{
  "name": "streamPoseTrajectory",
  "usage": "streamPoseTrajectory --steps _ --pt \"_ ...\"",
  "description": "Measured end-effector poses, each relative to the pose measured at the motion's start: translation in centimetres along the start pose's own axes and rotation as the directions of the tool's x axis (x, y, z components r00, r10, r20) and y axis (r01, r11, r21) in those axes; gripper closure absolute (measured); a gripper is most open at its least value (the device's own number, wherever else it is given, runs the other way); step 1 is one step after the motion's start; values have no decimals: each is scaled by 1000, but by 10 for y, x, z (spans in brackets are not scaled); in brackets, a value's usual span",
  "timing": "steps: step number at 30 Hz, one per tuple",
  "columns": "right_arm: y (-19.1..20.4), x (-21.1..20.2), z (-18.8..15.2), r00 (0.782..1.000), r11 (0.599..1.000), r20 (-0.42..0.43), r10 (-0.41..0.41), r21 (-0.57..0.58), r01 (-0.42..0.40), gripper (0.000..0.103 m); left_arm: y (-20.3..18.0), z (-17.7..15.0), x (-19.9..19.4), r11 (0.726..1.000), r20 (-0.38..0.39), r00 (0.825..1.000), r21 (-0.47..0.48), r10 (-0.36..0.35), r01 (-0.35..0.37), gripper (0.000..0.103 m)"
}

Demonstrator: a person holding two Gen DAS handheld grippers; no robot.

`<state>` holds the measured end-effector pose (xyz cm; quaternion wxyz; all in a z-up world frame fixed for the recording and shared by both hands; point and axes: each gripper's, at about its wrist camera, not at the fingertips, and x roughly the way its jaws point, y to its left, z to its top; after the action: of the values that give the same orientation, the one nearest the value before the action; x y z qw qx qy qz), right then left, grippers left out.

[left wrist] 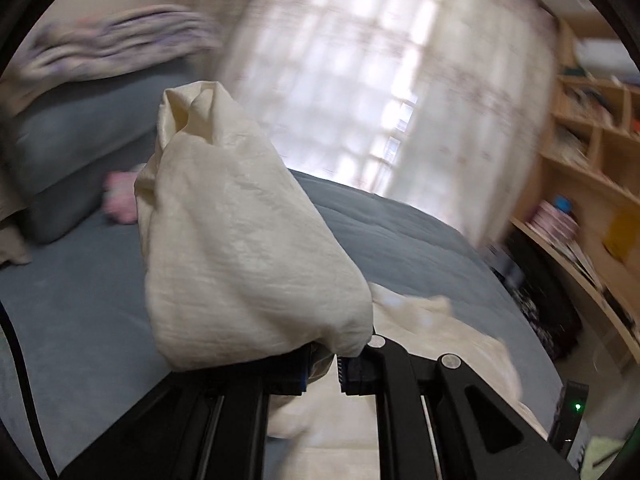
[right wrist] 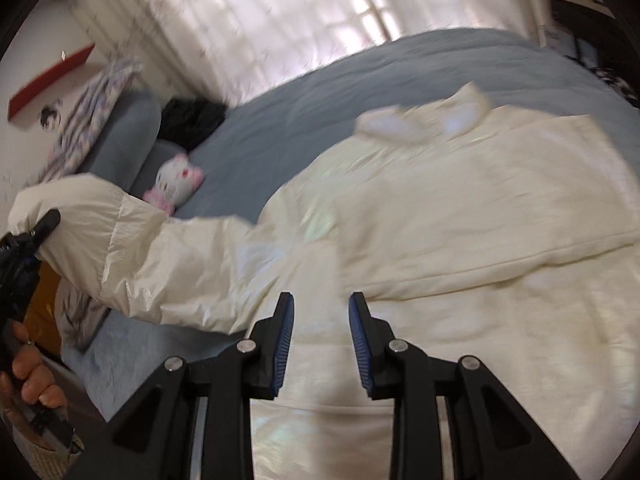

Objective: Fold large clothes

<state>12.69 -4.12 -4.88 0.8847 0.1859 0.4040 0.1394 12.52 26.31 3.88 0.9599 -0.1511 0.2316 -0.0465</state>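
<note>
Left tongs (left wrist: 324,364) clamped on sleeve (right wrist: 132,248), stretched away leftward from jacket (right wrist: 460,220); right tongs (right wrist: 321,344) apart, empty, over jacket.

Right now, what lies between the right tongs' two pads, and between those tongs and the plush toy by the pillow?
Nothing sits between the right tongs; they hover open over the cream jacket. Its raised sleeve crosses the stretch toward the plush toy, per the right wrist view.

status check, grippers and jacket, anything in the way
Left gripper shut on sleeve, lifted. Right gripper open, empty, over cream jacket on bed. Plush toy near pillows, clear.
</note>
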Motion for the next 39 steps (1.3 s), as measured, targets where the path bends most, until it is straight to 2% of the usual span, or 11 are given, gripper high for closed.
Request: streamPoseTrajectory --steps 4,8,10,11,13,14,16,18,21,30,39 --pt "-49 -33 6 997 998 56 -53 42 51 75 -73 -25 36 995 -94 993 64 -66 73 95" --pt "-99 -54 7 992 989 73 -107 108 99 75 -133 -75 80 986 -240 967 127 -79 112 95" --pt "-122 -57 6 990 982 67 -122 150 111 75 -158 -105 108 974 -332 942 195 -47 117 89" --pt "-135 -58 5 989 977 58 -133 176 121 75 -167 -116 118 968 -369 929 216 -37 125 81" --pt "-153 -57 3 990 970 42 -138 210 126 74 -183 -144 134 956 -453 892 259 -4 136 78" --pt "-158 -57 2 990 967 38 -138 222 126 74 -184 -152 138 953 -471 882 270 4 140 76" --pt "-171 -57 0 991 963 31 -127 245 115 71 -189 -166 141 947 -510 860 283 14 152 62" --pt "-177 -56 0 993 962 24 -112 254 102 59 -190 -168 136 947 -515 857 276 1 164 45" --pt "-180 -57 0 995 966 34 -90 245 79 55 -186 -169 115 949 -490 871 270 -12 165 38" --pt "-177 -57 1 1000 969 30 -7 248 -1 54 -164 -143 90 985 -446 895 148 -11 86 35" --pt "-163 -45 19 998 971 -8 63 231 -60 54 -113 -140 72 999 -461 887 -15 -34 31 35"
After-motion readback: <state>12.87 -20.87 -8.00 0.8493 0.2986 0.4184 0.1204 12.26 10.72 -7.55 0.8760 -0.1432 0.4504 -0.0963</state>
